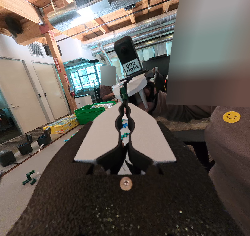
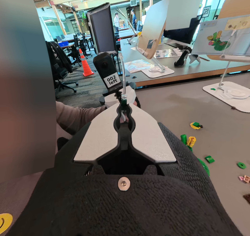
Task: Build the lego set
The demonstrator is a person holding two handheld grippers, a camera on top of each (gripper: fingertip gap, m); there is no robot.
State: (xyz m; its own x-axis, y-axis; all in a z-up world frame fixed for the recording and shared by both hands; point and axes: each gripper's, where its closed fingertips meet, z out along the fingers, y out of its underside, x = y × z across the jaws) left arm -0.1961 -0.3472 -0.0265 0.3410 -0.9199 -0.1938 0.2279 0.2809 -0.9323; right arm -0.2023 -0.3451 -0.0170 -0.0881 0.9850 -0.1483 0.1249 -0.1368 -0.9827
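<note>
High above the counter [image 2: 169, 107], both claws, left [image 1: 123, 105] and right [image 2: 123, 105], pinch one tiny green piece [image 2: 123, 102] with a thin, bendy clear stem [image 2: 123, 72] at twelve o'clock; hold the hard green base.

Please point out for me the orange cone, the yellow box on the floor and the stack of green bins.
orange cone [image 2: 86, 65]: right wrist view, middle of its body.
yellow box [image 1: 63, 125]: left wrist view, its top face.
green bins [image 1: 88, 112]: left wrist view, front wall of the stack.
</note>
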